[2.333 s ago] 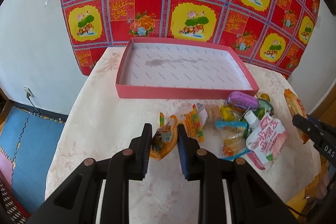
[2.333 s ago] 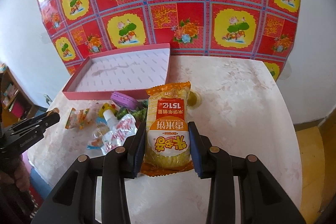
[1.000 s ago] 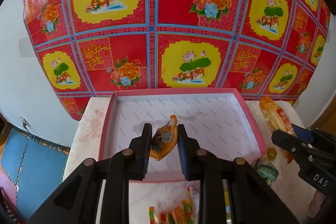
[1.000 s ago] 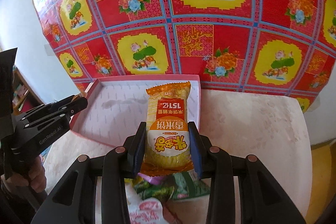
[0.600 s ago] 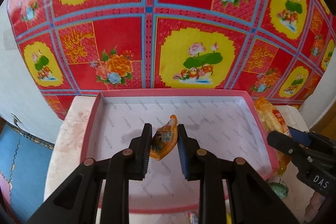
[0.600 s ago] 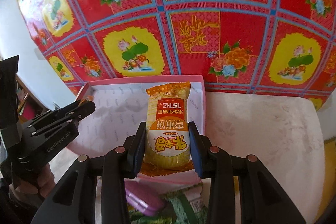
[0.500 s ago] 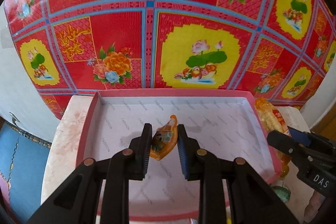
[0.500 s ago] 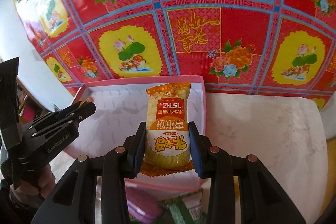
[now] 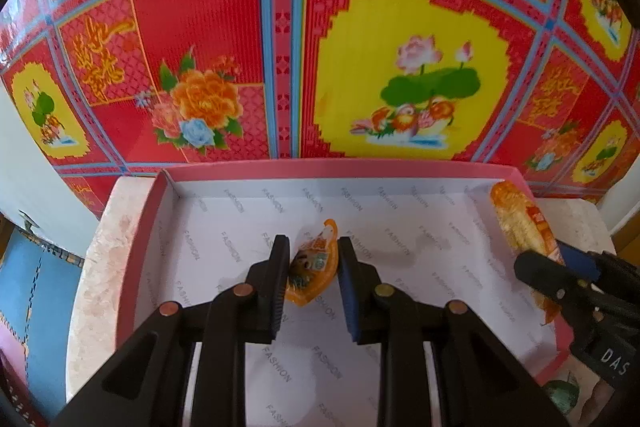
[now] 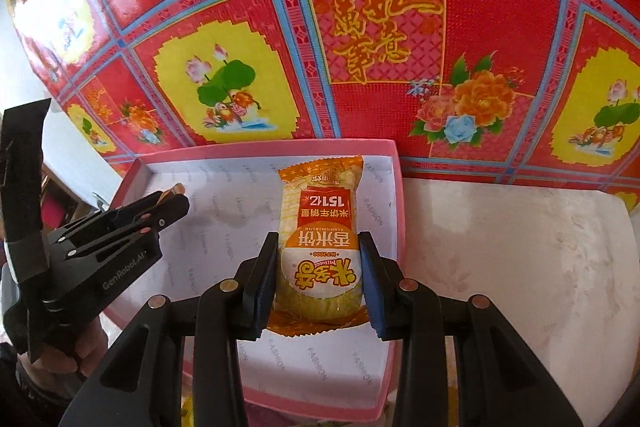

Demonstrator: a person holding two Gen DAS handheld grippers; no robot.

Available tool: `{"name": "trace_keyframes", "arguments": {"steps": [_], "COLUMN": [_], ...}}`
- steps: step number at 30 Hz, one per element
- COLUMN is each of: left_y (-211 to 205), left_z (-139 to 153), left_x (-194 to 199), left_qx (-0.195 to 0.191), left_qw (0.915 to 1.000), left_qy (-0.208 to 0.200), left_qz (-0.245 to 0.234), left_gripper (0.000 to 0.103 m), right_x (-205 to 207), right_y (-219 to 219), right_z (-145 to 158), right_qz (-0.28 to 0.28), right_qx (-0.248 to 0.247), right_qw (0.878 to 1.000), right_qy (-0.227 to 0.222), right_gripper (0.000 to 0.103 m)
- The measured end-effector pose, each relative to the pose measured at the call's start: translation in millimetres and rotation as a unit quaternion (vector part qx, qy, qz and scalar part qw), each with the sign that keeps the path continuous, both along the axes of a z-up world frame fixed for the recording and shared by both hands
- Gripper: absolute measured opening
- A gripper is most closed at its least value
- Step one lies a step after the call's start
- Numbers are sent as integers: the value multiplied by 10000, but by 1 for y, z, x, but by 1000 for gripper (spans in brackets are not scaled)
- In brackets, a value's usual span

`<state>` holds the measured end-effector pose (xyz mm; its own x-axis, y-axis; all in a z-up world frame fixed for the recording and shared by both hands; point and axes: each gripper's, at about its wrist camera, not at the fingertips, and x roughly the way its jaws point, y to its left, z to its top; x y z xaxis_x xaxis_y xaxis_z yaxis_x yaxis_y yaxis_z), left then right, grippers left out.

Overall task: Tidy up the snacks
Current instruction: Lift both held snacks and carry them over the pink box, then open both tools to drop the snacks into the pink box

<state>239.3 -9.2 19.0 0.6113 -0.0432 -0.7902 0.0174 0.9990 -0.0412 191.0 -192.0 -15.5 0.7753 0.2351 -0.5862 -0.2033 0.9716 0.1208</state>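
My left gripper [image 9: 313, 255] is shut on a small orange snack packet [image 9: 312, 269] and holds it over the white floor of the pink box [image 9: 344, 167]. My right gripper [image 10: 319, 259] is shut on a yellow-orange rice cake packet [image 10: 320, 227] and holds it over the right part of the same pink box [image 10: 394, 187]. The rice cake packet also shows in the left wrist view [image 9: 520, 223] at the box's right side. The left gripper shows at the left of the right wrist view [image 10: 172, 205].
The box sits on a pale marbled table [image 10: 520, 259] against a red and yellow flowered cloth [image 9: 280, 47]. A green snack [image 9: 562, 393] lies outside the box's near right corner. A blue floor mat [image 9: 36, 307] lies below the table's left edge.
Both grippers lifted their packets from the table and carried them forward over the pink box. They now hang deeper and lower inside it. The snack pile has dropped out of view.
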Motion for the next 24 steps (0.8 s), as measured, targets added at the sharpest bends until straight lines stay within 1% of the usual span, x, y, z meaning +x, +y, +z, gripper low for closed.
{"name": "trace_keyframes", "arguments": {"steps": [3, 6, 10, 12, 13, 14, 17, 19, 21, 24], "left_y": [-2, -2, 1, 1, -1, -2, -7, -9, -11, -12], "left_z": [-8, -13, -16, -16, -19, -18, -18, -16, -12, -5], "left_x": [3, 7, 10, 11, 11, 10, 11, 10, 10, 9], "left_qx": [14, -61, -82, -88, -73, -47, 26, 45, 43, 26], "left_qw": [10000, 9998, 9996, 9995, 9995, 9995, 9995, 9995, 9996, 9997], "left_qy": [93, 197, 201, 236, 243, 246, 268, 262, 250, 205], "left_qz": [29, 72, 165, 170, 170, 170, 144, 140, 143, 108], "left_gripper": [25, 25, 25, 29, 35, 38, 39, 40, 40, 40], "right_x": [6, 11, 14, 15, 15, 15, 15, 14, 12, 9], "right_y": [1, 2, 1, 2, 1, 2, 3, 3, 3, 4], "right_z": [-2, -5, -7, -7, -8, -8, -8, -7, -6, -3], "right_qz": [-29, -47, -74, -73, -78, -88, -96, -93, -34, -10], "right_qx": [-9, 14, 24, 6, 2, -1, -5, -18, -26, -18], "right_qw": [10000, 10000, 9999, 9999, 9999, 9998, 9999, 9999, 9999, 9999], "right_qy": [25, 82, 107, 136, 143, 157, 141, 121, 113, 99], "right_gripper": [39, 39, 39, 39, 39, 39, 39, 40, 46, 48]}}
